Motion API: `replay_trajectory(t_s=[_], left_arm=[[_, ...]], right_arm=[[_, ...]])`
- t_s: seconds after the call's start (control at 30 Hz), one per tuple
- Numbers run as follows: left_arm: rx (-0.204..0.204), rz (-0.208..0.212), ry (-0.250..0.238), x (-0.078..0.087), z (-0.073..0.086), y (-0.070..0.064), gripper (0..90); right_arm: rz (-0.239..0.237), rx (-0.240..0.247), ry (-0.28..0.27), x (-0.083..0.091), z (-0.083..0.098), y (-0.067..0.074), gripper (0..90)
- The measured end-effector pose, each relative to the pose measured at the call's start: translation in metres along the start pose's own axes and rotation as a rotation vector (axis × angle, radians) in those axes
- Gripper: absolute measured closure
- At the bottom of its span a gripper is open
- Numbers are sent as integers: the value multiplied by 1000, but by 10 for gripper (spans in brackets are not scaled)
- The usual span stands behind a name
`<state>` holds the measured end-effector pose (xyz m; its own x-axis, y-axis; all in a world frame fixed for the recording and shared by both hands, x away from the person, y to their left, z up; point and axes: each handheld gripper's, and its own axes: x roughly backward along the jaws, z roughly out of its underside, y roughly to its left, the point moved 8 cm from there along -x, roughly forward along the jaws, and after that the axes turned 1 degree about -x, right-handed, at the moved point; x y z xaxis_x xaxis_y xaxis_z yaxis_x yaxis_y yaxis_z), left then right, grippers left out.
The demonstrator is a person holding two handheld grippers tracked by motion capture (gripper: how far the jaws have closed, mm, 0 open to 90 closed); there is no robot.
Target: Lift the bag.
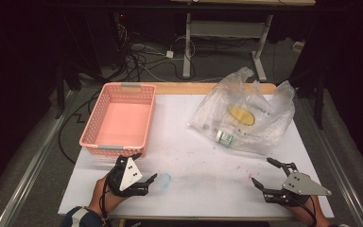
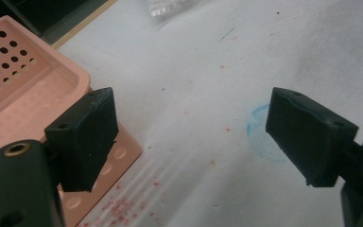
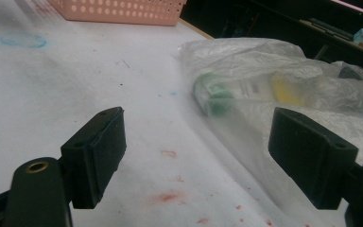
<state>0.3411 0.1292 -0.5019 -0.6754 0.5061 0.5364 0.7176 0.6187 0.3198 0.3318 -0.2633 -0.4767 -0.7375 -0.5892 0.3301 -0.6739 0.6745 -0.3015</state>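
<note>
Two hand-held black two-jaw grippers rest low in the high view, jaws spread and empty: the left gripper (image 1: 146, 166) at lower left, beside the pink perforated plastic basket (image 1: 98, 119); the right gripper (image 1: 263, 173) at lower right, below the crumpled clear plastic bag (image 1: 264, 116) at upper right on the white table (image 1: 203, 156).

Bright lit tabletop, dark surroundings, soft grainy focus
</note>
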Motion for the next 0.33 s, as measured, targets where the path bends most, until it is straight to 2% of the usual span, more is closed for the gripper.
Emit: replay_trajectory(t_s=[0.33], left_arm=[[0,0,4,-2,-1,1,170]], right_arm=[[-4,1,8,-1,3,-1,207]])
